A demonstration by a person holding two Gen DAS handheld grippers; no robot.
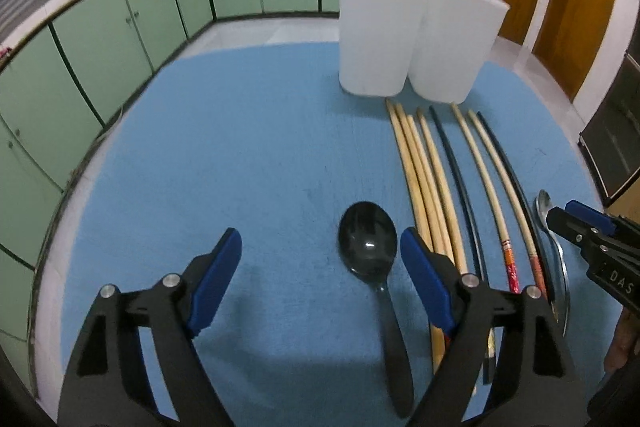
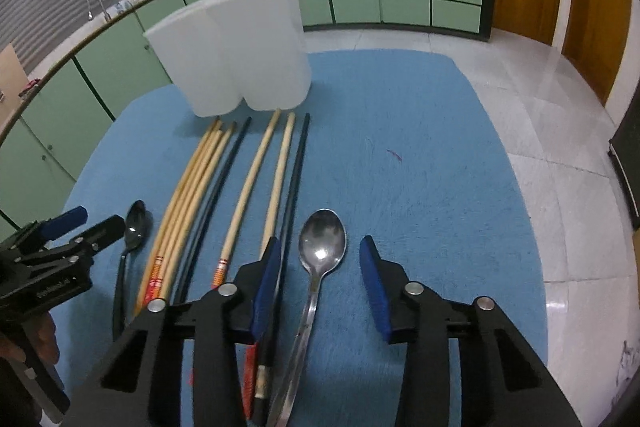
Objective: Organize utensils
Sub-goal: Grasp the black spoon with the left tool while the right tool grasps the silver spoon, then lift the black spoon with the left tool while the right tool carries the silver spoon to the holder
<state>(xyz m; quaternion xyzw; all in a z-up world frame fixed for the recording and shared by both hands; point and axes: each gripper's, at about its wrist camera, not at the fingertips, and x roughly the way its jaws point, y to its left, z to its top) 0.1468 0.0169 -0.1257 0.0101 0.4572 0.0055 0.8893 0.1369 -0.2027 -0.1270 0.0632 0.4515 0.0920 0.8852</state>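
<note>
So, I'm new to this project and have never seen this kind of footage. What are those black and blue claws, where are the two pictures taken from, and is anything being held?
No robot here: a person carries a hand-held gripper in each hand, with a wide-angle camera on each looking forward along its two blue-padded fingers. One picture comes from the left hand-held gripper, the other from the right hand-held gripper; each also glimpses its partner at the frame edge.

On the blue mat lie a black spoon, a row of wooden and black chopsticks and a metal spoon. Two white containers stand side by side behind them.

Nothing is held. The left jaws straddle the black spoon, the right jaws the metal spoon, but the pads touch neither.
</note>
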